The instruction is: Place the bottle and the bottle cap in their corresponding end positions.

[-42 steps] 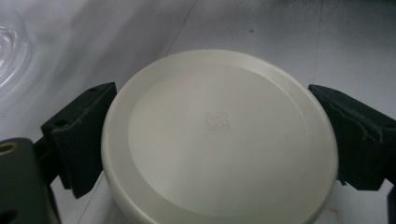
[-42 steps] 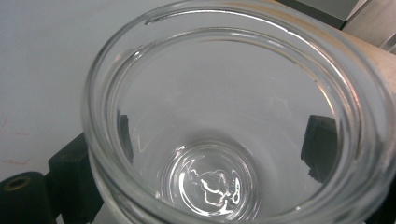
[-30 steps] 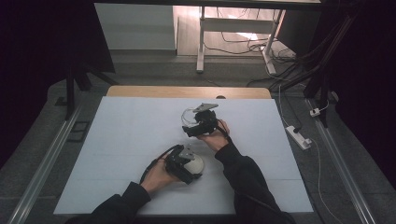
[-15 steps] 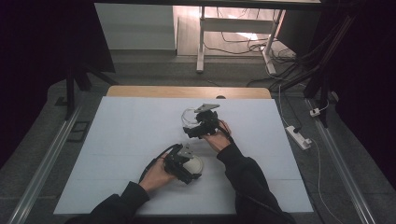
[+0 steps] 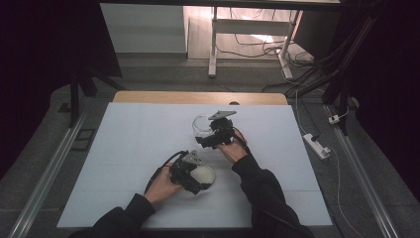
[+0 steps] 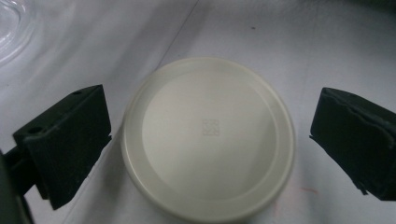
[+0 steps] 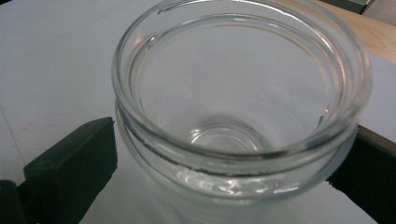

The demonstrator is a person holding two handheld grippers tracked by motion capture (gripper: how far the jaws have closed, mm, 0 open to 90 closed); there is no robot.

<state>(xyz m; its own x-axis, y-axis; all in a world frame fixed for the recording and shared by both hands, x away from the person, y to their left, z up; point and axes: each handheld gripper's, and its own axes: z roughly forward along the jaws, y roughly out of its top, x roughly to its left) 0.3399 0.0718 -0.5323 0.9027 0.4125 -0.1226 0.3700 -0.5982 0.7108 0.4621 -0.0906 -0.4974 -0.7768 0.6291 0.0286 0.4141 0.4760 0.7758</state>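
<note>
Fingers on the left gripper [image 6: 210, 140] stand spread wide, released, one black pad [image 6: 70, 140] just left of the round cream plastic lid [image 6: 208, 137] and the other well clear to its right; neither touches the rim. That lid lies flat on the white table surface [image 5: 129, 148], near the person's edge and slightly left of centre, with the left gripper [image 5: 190, 171] over it in the high view. Farther off and to the right, the right gripper [image 5: 218, 133] sits at the clear round glass jar [image 7: 240, 107], which stands upright and empty with its mouth open. Its black jaws flank the jar below the rim; the right one appears to touch the glass, the left one shows a narrow gap, so a firm clamp cannot be confirmed. Risks noted: the lid is low and flat, so closing the left jaws too high would skate over its rim or push it along the table. The glass is smooth and curved; a loose or off-centre hold at the right could let the jar turn, tip or slide when the lid is pressed onto it.
</note>
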